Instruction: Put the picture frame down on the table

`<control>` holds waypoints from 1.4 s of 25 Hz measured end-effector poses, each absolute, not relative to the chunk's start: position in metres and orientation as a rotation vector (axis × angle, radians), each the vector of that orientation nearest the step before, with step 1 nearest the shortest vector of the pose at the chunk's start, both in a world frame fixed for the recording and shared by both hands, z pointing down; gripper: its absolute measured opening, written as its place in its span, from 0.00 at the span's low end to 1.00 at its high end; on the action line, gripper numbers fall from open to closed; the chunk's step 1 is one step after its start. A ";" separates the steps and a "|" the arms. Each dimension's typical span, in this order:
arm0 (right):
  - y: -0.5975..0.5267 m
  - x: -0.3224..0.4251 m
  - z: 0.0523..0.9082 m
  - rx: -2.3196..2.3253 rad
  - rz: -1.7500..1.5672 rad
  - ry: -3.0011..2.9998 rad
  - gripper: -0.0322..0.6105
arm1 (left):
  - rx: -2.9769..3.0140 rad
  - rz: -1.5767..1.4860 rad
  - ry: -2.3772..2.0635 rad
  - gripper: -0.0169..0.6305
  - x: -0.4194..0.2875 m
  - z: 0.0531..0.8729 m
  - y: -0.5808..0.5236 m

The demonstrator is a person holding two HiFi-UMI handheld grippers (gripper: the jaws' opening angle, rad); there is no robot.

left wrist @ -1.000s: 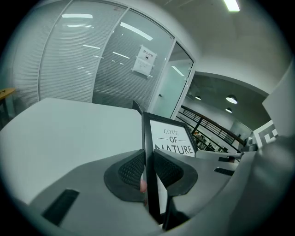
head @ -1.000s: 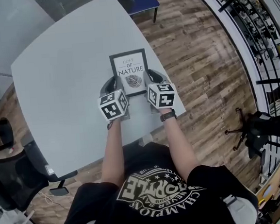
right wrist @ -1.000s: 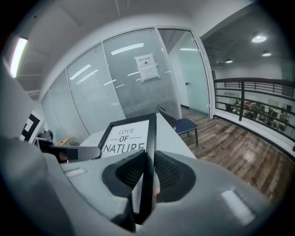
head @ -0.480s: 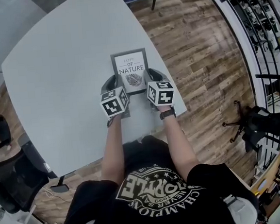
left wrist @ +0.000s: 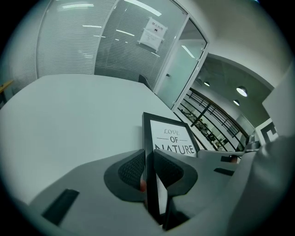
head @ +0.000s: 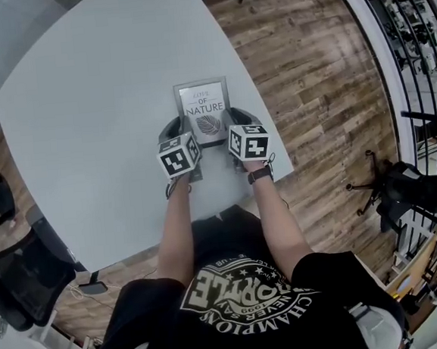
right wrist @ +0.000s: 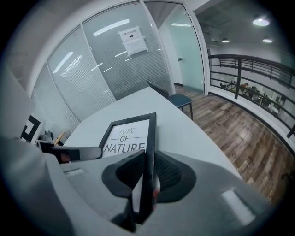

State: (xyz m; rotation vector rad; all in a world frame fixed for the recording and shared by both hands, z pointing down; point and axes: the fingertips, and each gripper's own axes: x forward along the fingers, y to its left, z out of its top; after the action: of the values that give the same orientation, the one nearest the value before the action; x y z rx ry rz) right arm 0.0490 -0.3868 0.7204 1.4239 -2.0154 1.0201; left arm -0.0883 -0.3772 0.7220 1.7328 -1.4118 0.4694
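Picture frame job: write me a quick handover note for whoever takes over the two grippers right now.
Left gripper: shut on the left edge of the picture frame.
Right gripper: shut on the frame's right edge.
Frame: face up, held between both grippers over the table, near the edge closest to the person. The pictures do not show whether it already touches the tabletop.
Done: the frame is over the table.
Left: lower it until it lies flat, open both grippers and draw them back.
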 end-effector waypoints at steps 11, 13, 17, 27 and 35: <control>-0.386 0.056 0.745 1.389 1.064 -1.953 0.16 | 1.679 0.499 -1.378 0.13 -0.081 0.749 -0.379; -0.386 0.056 0.748 1.388 1.069 -1.945 0.16 | 1.680 0.502 -1.376 0.13 -0.082 0.752 -0.378; -0.386 0.054 0.746 1.386 1.036 -1.958 0.16 | 1.699 0.506 -1.372 0.14 -0.083 0.750 -0.379; -0.397 0.062 0.724 1.374 0.986 -1.992 0.17 | 1.765 0.482 -1.429 0.14 -0.085 0.720 -0.391; -0.392 0.047 0.633 1.441 0.806 -2.239 0.16 | 1.886 0.364 -1.547 0.14 -0.098 0.637 -0.383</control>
State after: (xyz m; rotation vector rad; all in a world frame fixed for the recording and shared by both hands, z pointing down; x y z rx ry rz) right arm 0.0474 -0.3923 0.6332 1.4407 -2.2388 0.8057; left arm -0.0979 -0.3826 0.6366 1.8860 -1.5474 0.3642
